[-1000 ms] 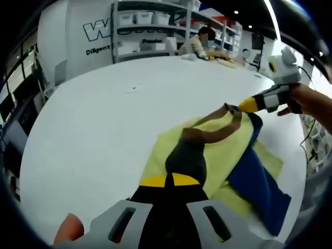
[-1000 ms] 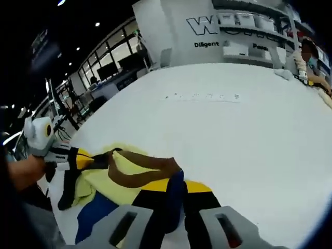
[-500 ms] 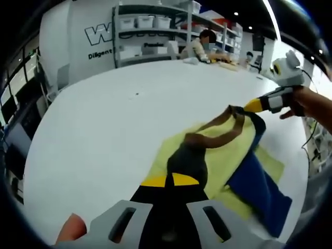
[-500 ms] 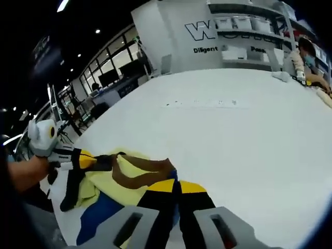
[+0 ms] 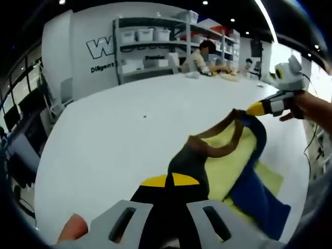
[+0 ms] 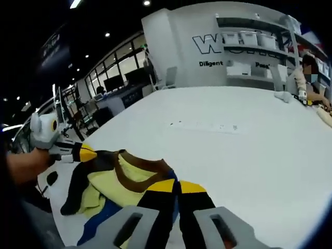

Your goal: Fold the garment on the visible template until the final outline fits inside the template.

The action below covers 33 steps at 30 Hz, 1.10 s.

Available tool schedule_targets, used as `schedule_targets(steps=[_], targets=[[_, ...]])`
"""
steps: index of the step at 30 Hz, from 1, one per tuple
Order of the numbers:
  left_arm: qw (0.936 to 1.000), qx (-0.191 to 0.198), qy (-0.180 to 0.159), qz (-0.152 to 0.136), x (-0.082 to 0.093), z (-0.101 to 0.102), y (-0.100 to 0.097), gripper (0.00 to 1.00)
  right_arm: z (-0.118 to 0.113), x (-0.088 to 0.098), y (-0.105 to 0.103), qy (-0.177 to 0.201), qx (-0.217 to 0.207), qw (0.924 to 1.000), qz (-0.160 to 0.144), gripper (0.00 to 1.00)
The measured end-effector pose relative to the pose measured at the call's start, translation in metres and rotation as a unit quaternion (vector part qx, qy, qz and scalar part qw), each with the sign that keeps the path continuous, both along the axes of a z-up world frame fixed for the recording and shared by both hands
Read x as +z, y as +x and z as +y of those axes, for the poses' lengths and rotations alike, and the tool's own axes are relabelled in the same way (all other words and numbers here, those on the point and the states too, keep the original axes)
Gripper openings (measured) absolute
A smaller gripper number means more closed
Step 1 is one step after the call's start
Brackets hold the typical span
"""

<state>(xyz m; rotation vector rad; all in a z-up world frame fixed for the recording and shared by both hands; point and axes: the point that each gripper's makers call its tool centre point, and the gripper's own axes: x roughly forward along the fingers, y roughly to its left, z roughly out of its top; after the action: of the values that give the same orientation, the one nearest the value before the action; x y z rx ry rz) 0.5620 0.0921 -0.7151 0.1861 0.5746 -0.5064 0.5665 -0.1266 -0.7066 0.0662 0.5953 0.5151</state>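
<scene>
You are working on a large white table (image 5: 104, 140), and the garment (image 5: 236, 155) lies toward its near edge: pale yellow body, navy blue panel, brown trim band along the upper edge. No template outline can be made out under or around the cloth in either view, so fit cannot be checked yet.

The step in hand, judged from the cloth's shape, is a lift-and-carry fold. The brown-trimmed edge hangs in a shallow sag between your two tools, clear of the table, while the blue portion trails down beside the yellow.

Your left gripper (image 5: 168, 181) has its yellow-tipped jaws closed together with dark cloth pinched between them at one end of the trim. Your right gripper (image 6: 174, 188) is likewise clamped, jaws meeting on the fabric at the other end; seen from the left gripper view it sits at the far corner (image 5: 257, 108), nipping the blue-and-brown edge.

Next move, in my assessment: carry both corners across at equal height and pace, keeping the trim taut, then lay the edge down square on the lower layer before releasing. Uneven travel would likely skew the fold and bunch the yellow layer.
</scene>
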Motion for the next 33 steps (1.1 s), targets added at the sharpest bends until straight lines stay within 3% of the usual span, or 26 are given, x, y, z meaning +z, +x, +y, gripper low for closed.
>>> schedule_targets(steps=[9, 16, 26, 33], targets=[[0.9992, -0.009, 0.007, -0.038, 0.035, 0.005, 0.041, 0.00, -0.002, 0.034, 0.031, 0.000, 0.003, 0.9992, -0.041, 0.00], [0.9983, -0.016, 0.013, -0.054, 0.049, 0.005, 0.073, 0.00, 0.001, 0.050, 0.058, -0.003, 0.005, 0.9979, -0.065, 0.00], [0.9986, -0.014, 0.018, -0.048, 0.032, 0.006, 0.120, 0.00, 0.002, 0.039, 0.108, -0.008, -0.001, 0.9976, -0.069, 0.00], [0.9989, -0.007, 0.035, -0.031, 0.003, 0.004, 0.145, 0.00, 0.001, 0.011, 0.137, -0.033, 0.003, 0.9975, -0.062, 0.00]])
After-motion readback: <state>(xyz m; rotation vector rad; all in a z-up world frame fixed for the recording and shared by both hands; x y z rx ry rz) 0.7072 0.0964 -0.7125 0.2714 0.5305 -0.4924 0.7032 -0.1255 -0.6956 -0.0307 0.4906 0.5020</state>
